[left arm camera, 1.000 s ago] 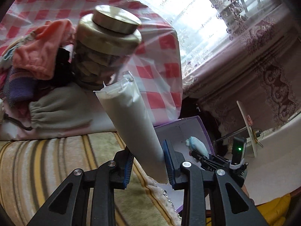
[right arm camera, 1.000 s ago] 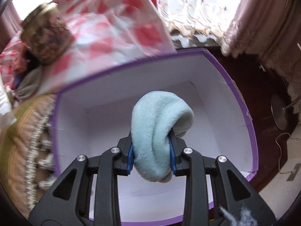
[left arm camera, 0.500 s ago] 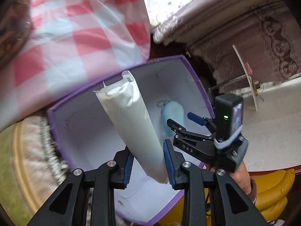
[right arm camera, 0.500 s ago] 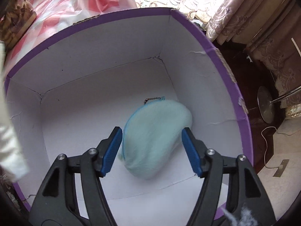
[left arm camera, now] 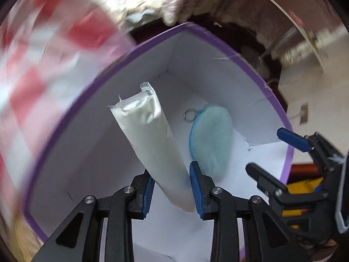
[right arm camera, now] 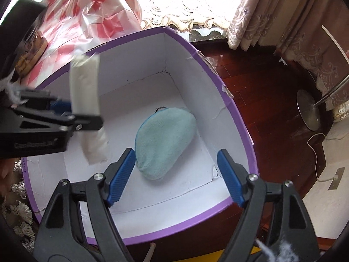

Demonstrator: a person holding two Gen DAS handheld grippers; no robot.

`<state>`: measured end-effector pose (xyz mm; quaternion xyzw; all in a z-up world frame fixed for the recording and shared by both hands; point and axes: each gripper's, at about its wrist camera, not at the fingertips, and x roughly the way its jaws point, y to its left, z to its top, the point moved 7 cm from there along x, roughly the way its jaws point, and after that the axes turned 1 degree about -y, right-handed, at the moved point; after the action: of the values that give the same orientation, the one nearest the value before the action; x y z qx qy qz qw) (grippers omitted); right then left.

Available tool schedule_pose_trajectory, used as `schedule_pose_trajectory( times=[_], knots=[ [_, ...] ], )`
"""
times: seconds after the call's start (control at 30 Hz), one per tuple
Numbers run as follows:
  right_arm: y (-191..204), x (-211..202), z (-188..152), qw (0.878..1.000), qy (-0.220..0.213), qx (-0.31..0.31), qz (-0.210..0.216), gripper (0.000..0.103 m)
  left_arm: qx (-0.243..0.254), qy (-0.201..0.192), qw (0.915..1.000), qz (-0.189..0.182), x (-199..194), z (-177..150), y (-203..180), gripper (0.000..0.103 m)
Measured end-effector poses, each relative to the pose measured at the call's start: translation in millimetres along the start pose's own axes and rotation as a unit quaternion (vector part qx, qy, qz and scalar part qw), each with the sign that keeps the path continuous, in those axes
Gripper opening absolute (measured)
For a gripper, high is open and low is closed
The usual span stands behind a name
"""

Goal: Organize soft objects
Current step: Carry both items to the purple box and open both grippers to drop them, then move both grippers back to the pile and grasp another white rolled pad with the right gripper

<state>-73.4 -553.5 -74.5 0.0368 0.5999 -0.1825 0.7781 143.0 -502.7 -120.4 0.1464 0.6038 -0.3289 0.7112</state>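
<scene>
A purple-rimmed box with a white inside holds a light blue fuzzy zip pouch lying on its floor; the pouch also shows in the left wrist view. My left gripper is shut on a long white soft packet and holds it above the box's inside; the packet also shows in the right wrist view. My right gripper is open and empty, above the box's near side, just behind the pouch. It also shows in the left wrist view.
A red-and-white checked plastic bag and a jar lie behind the box on the left. Dark wooden floor, curtains and a lamp base are on the right. A patterned cover borders the box's left side.
My right gripper has opened, left the blue pouch on the box floor and drawn back. My left gripper has carried the white packet from the pile to over the box.
</scene>
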Motion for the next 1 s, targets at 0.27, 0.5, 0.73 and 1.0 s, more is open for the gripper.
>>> schedule_pose_trajectory(
  times=[0.27, 0.5, 0.73, 1.0],
  knots=[
    [-1.9, -2.3, -3.4, 1.0, -0.002, 0.019, 0.009, 0.08, 0.041, -0.065, 0.9969, 0.014, -44.7, -1.5, 5.5, 0.062],
    [14.5, -7.7, -6.1, 1.0, -0.003, 0.02, 0.023, 0.08, -0.039, -0.15, 0.988, 0.0, -119.1, -34.2, 60.6, 0.062],
    [57.1, -25.1, 5.2, 0.999, -0.023, -0.016, 0.044, 0.08, -0.133, -0.208, 0.969, -0.018, -154.7, -97.2, 114.0, 0.062],
    [142.8, -50.4, 20.1, 0.99, -0.042, -0.099, 0.093, 0.08, -0.232, -0.242, 0.9422, 0.003, -186.2, -160.8, 170.2, 0.062]
  ],
)
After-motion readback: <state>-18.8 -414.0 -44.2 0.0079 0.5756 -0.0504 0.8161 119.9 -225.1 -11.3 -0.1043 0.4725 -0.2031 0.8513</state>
